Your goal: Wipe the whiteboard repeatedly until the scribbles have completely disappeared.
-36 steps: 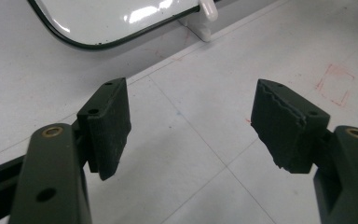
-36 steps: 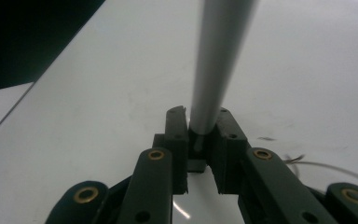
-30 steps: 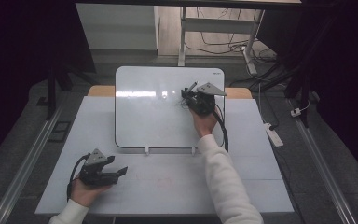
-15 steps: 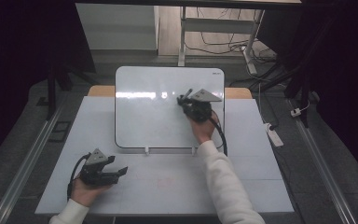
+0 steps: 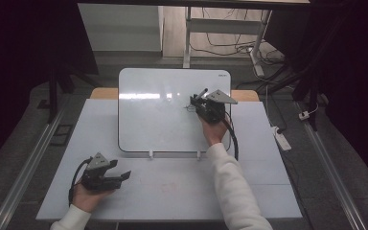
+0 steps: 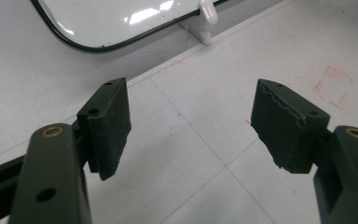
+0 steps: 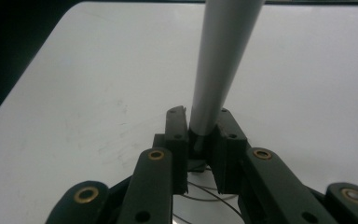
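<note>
Marker (image 7: 219, 70) sits clamped between the jaws of the right tool (image 7: 200, 135) over the right part of the whiteboard (image 5: 148, 120), its long axis running steeply up from the board, tip down by faint dark lines. Left tool (image 6: 191, 130) rests low on the tabletop (image 5: 182, 182), jaws wide apart and holding nothing.

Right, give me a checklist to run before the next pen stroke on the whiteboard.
1. Marker clamped in the right gripper: ok, jaws closed on its barrel.
2. Tip on the whiteboard: cannot tell, the gripper hides the tip.
3. Ink flowing: ok, thin dark lines show on the board beneath the jaws.
4. Left gripper out of the way: ok, open, on the table in front of the board.
5. Board steady on its white clips: cannot tell.
</note>
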`<state>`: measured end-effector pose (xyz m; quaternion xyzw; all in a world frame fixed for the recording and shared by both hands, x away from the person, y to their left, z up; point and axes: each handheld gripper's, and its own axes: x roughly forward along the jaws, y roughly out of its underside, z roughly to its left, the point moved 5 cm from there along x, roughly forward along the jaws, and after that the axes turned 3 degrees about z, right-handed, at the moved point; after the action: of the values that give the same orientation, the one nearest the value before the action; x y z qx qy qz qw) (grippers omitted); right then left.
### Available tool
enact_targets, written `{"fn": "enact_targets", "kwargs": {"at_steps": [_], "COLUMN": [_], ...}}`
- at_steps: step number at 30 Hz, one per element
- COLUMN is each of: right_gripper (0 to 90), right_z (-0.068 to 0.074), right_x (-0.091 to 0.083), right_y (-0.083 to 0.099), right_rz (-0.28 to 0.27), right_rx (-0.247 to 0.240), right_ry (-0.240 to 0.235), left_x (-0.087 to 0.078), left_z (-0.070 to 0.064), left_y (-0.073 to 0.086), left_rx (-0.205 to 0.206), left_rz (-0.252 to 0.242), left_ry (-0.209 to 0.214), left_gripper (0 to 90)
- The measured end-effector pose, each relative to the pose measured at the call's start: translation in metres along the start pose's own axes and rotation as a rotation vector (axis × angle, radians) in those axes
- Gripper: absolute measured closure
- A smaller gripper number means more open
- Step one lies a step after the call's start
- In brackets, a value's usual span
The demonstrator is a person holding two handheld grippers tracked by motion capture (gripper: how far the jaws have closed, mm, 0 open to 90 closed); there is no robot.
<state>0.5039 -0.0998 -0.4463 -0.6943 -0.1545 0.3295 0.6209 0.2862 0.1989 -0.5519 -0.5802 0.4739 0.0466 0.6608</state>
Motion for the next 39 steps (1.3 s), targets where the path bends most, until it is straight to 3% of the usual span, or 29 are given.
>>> {"fn": "enact_targets", "kwargs": {"at_steps": [2, 3, 4, 5, 8, 10, 13, 14, 15, 16, 19, 21, 23, 25, 26, 27, 28, 29, 30, 33, 35, 37, 39], "right_gripper": [78.2, 78.2, 78.2, 78.2, 78.2, 78.2, 78.2, 78.2, 78.2, 78.2, 78.2, 78.2, 78.2, 78.2, 78.2, 78.2, 78.2, 78.2, 78.2, 78.2, 78.2, 78.2, 78.2], "right_z": [0.016, 0.027, 0.029, 0.027, -0.005, -0.007, 0.020, 0.029, 0.029, 0.025, -0.007, -0.020, -0.026, -0.021, -0.012, -0.004, 0.005, 0.005, 0.000, -0.026, -0.028, -0.017, -0.001], "right_x": [0.004, 0.006, 0.006, 0.006, -0.005, -0.005, 0.003, 0.006, 0.006, 0.006, -0.003, -0.008, -0.011, -0.010, -0.006, -0.003, 0.001, 0.002, 0.001, -0.009, -0.011, -0.007, -0.001], "right_y": [0.006, 0.011, 0.012, 0.011, 0.002, 0.002, 0.011, 0.013, 0.011, 0.009, -0.002, -0.006, -0.005, -0.003, -0.001, 0.001, 0.002, 0.001, -0.001, -0.005, -0.005, -0.002, 0.003], "right_rz": [0.035, 0.057, 0.064, 0.064, -0.001, -0.010, 0.042, 0.064, 0.070, 0.063, 0.006, -0.013, -0.024, -0.023, -0.015, -0.001, 0.019, 0.020, 0.006, -0.043, -0.054, -0.038, -0.004], "right_rx": [-0.044, -0.099, -0.126, -0.123, -0.014, 0.009, -0.072, -0.129, -0.148, -0.135, -0.035, -0.022, -0.010, 0.008, -0.004, -0.034, -0.098, -0.112, -0.081, 0.008, 0.030, 0.010, -0.060], "right_ry": [-0.055, -0.079, -0.077, -0.083, 0.007, 0.005, -0.078, -0.087, -0.080, -0.075, 0.017, 0.053, 0.058, 0.041, 0.010, -0.007, -0.012, -0.002, -0.003, 0.059, 0.059, 0.015, -0.019], "left_x": [0.002, 0.002, 0.001, 0.001, -0.001, 0.000, 0.001, 0.001, 0.001, 0.000, -0.002, -0.001, -0.001, 0.000, 0.000, 0.000, 0.000, 0.000, -0.001, -0.003, -0.002, 0.000, 0.000], "left_z": [0.000, 0.001, 0.000, 0.000, 0.000, 0.000, 0.001, 0.001, 0.001, 0.001, 0.000, 0.001, 0.001, 0.001, 0.001, 0.001, 0.001, 0.001, 0.000, 0.000, 0.001, 0.002, 0.001], "left_y": [0.000, 0.000, 0.000, 0.000, 0.000, 0.000, 0.000, 0.000, 0.000, 0.000, 0.000, 0.000, 0.000, 0.000, 0.000, 0.000, 0.000, 0.000, 0.000, 0.000, 0.000, 0.000, 0.000], "left_rx": [0.000, 0.000, -0.001, 0.002, 0.001, 0.000, 0.000, -0.002, -0.001, 0.001, 0.000, -0.002, -0.002, -0.003, -0.002, 0.000, 0.000, 0.002, 0.002, -0.001, -0.002, -0.001, 0.000], "left_rz": [0.005, 0.006, 0.005, 0.004, -0.006, -0.003, 0.005, 0.003, 0.003, 0.002, -0.008, -0.007, -0.006, -0.005, -0.004, -0.003, -0.003, -0.001, -0.003, -0.014, -0.011, -0.005, -0.003], "left_ry": [0.002, 0.002, 0.001, -0.003, -0.004, -0.004, -0.004, -0.004, -0.005, -0.007, -0.009, -0.008, -0.008, -0.007, -0.007, -0.007, -0.007, -0.009, -0.009, -0.009, -0.009, -0.008, -0.008], "left_gripper": [28.9, 28.9, 28.8, 28.8, 28.8, 28.9, 28.9, 28.8, 28.8, 28.8, 28.9, 28.9, 28.8, 28.9, 28.9, 28.9, 28.8, 28.9, 28.9, 28.9, 28.9, 28.9, 28.9]}}
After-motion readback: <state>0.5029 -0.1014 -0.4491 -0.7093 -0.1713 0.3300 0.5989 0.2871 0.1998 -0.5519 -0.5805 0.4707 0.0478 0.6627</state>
